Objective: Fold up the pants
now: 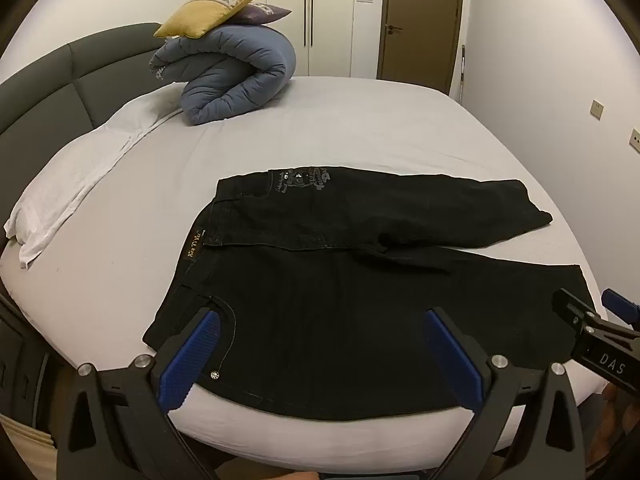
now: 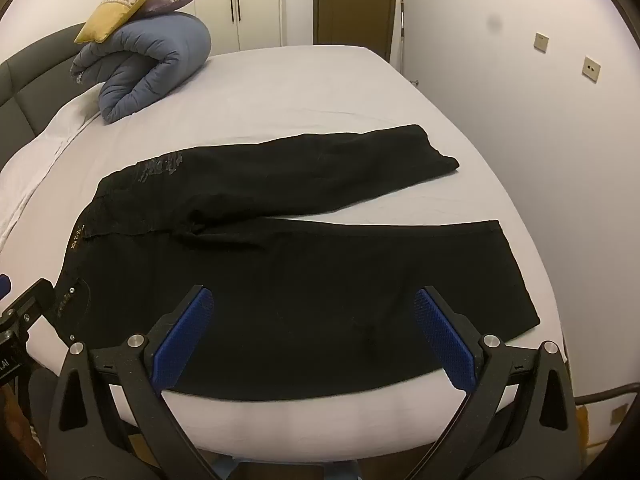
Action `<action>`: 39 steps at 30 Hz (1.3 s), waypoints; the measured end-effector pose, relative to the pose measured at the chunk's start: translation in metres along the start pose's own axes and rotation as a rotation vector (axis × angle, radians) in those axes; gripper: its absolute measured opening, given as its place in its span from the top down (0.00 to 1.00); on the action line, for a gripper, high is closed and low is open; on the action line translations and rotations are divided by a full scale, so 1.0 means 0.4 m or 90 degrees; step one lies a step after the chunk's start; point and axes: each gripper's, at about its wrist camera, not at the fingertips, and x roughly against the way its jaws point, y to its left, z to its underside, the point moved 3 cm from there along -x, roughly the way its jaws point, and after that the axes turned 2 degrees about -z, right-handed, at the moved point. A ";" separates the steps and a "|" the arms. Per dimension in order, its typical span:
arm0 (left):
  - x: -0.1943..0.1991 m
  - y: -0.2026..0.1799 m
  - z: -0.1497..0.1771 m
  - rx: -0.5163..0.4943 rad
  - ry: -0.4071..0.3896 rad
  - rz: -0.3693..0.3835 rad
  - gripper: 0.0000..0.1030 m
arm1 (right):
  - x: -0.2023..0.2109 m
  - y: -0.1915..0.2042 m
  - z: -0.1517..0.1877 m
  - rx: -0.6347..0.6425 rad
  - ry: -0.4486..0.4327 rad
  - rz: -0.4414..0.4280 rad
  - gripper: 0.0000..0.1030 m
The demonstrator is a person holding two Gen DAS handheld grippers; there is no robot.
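"DAS" stands in white letters on the right gripper (image 1: 592, 312); the pants' (image 1: 320, 300) waistband label is unreadable.

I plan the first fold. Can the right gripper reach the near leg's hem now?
Probably yes: the right gripper is open above the black pants, and nothing lies between it and the near hem.

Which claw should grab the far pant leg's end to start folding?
Probably the right claw. It hangs open over the leg end of the black pants, nearer the far leg's cuff. The left claw, also open, hangs over the waist end by the pocket, so it would have to cross over.
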 end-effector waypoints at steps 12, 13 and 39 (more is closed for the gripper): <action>-0.004 0.019 0.013 0.004 -0.003 -0.002 0.00 | -0.008 0.019 0.015 0.009 0.000 0.007 0.01; -0.004 0.022 0.014 0.004 -0.003 -0.001 0.00 | -0.011 0.031 0.022 0.011 0.001 0.008 0.01; -0.003 0.027 0.013 0.006 -0.003 -0.006 0.00 | -0.010 0.041 0.020 0.016 0.006 0.004 0.01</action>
